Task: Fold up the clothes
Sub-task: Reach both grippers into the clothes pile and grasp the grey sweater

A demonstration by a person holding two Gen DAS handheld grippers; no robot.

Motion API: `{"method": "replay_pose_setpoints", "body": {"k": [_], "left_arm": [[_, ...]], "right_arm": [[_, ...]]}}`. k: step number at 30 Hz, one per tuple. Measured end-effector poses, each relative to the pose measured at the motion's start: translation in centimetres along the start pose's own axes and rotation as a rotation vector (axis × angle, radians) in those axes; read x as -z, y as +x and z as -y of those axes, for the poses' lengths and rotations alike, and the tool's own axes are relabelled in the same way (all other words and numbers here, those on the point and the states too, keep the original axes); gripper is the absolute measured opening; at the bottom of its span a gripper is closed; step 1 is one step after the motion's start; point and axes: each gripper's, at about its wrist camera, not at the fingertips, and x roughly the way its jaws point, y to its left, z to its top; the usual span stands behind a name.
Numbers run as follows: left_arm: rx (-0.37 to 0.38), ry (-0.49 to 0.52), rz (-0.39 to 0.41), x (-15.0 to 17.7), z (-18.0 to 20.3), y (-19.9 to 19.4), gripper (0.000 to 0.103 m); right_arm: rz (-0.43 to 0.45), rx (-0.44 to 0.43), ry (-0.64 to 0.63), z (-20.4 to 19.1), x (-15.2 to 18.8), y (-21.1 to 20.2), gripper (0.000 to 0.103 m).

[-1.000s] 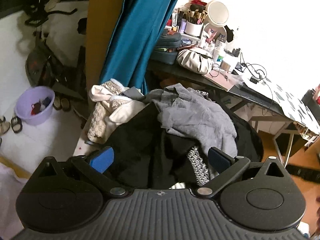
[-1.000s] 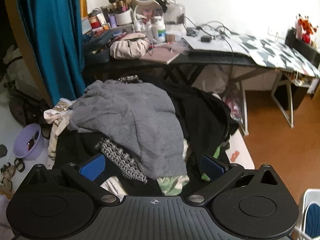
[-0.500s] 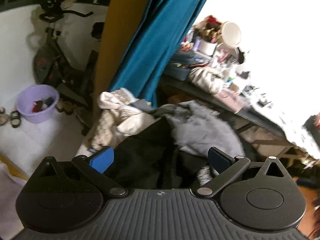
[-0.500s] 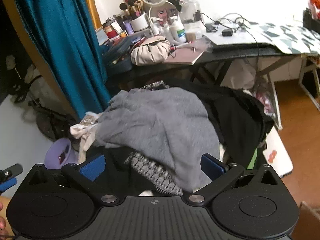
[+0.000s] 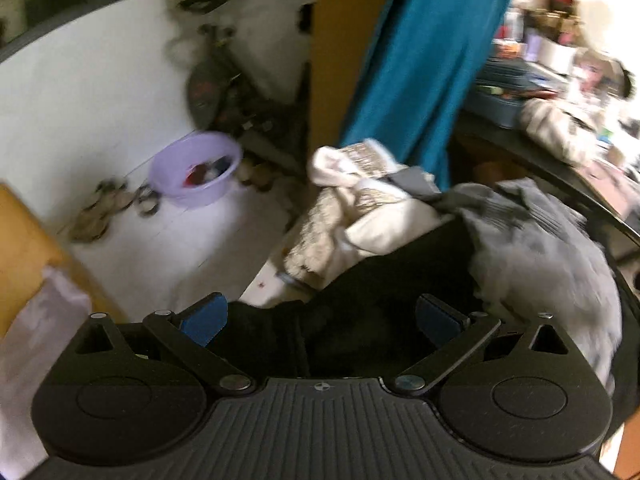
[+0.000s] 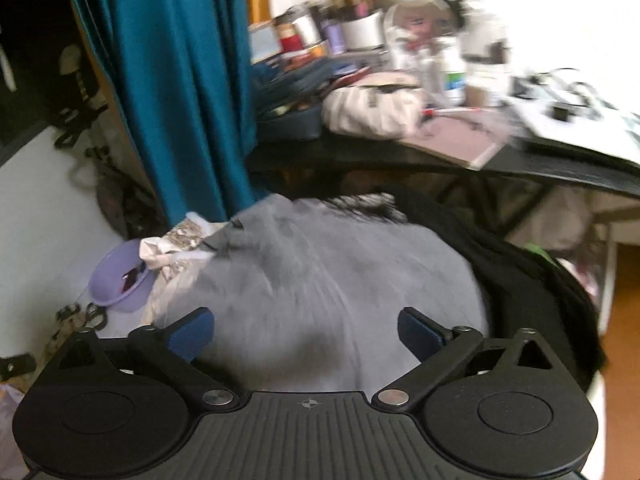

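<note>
L tool (image 5: 322,316): pads apart, nothing clamped, over black garment (image 5: 384,280) in clothes pile; cream top (image 5: 360,216) at 12, grey knit (image 5: 560,248) at 2, purple basin (image 5: 196,174) at 10 on floor. R tool (image 6: 306,330): pads wide, closing, not yet pressing grey knit (image 6: 320,280) between them; cluttered surface (image 6: 520,164) at 1.

Both wrist views tilt down close over the grey garment (image 6: 320,280). The left one sits toward the teal curtain (image 5: 420,60) side, the right one faces the cluttered desk (image 6: 460,160) behind it. Garment, curtain, purple basin (image 5: 196,172) shared.
</note>
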Motion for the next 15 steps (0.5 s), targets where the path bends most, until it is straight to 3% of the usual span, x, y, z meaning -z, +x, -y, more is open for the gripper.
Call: {"method": "replay_pose_setpoints", "body": {"k": [4,7,12,14,15], "left_arm": [[-0.08,-0.038,-0.041,-1.4,1.1,1.2,0.102],[-0.163,-0.056,-0.056,-2.1,2.1,1.9,0.102],[-0.201,-0.073,-0.085,-2.3,3.7,2.9,0.102],[-0.2,-0.081,-0.111,-2.3,4.1,3.2,0.102],[-0.198,-0.087,-0.122,-2.2,4.2,3.4,0.102]], "right_arm": [[-0.046,-0.072,-0.033,-0.8,-5.2,7.8,0.086],[-0.129,-0.135,-0.052,-1.7,-8.0,13.9,0.081],[-0.25,-0.11,-0.294,-5.0,-9.3,20.7,0.077],[-0.265,-0.074,-0.406,-5.7,-9.3,22.2,0.06],[-0.268,-0.082,-0.387,-5.5,-9.6,22.4,0.06]]}}
